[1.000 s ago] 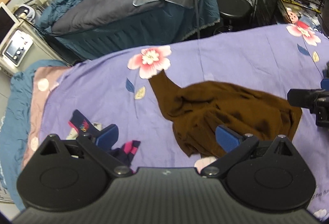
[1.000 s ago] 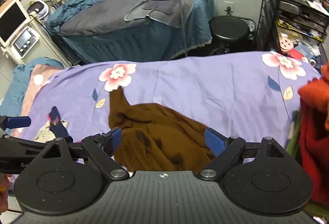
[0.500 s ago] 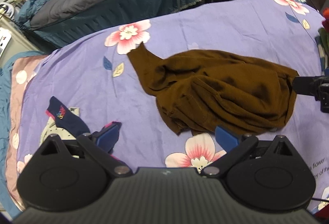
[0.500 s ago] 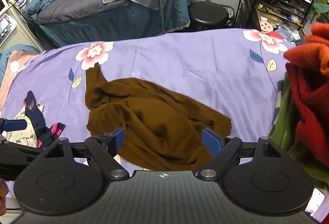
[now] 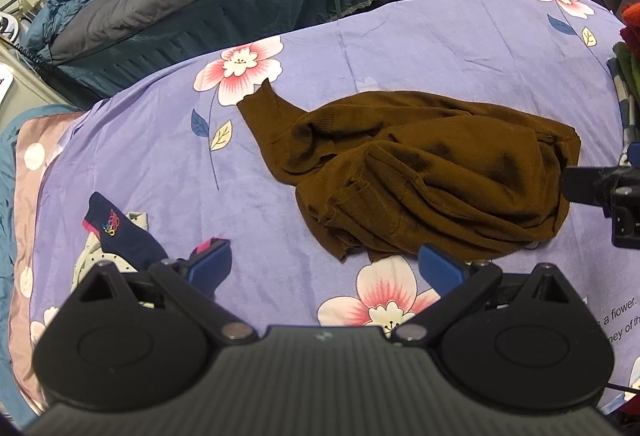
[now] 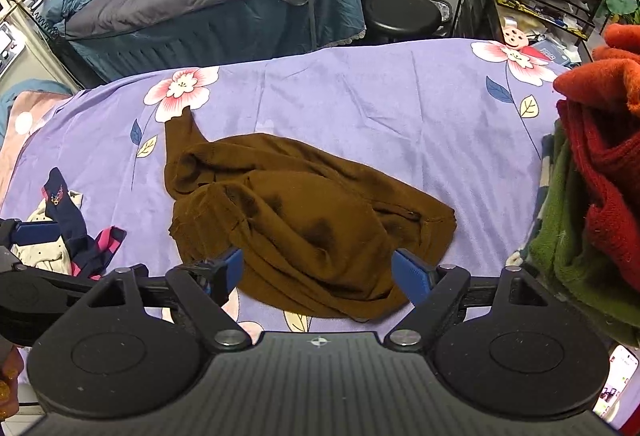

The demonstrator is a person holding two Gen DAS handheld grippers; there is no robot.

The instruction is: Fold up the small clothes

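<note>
Still, nothing was gripped: both tongs hung wide above a crumpled brown sweater (image 5: 420, 172) on the lilac flowered bed (image 5: 440, 52).

The left tongs (image 5: 326, 268) and right tongs (image 6: 318, 270) gaped empty near its near hem. The sweater lay bunched, sleeve trailing toward a pink flower; a pinch there would likely have caught several layers at once, or dragged it toward the socks (image 5: 120, 232) or the red and green knits (image 6: 592, 188).
</note>
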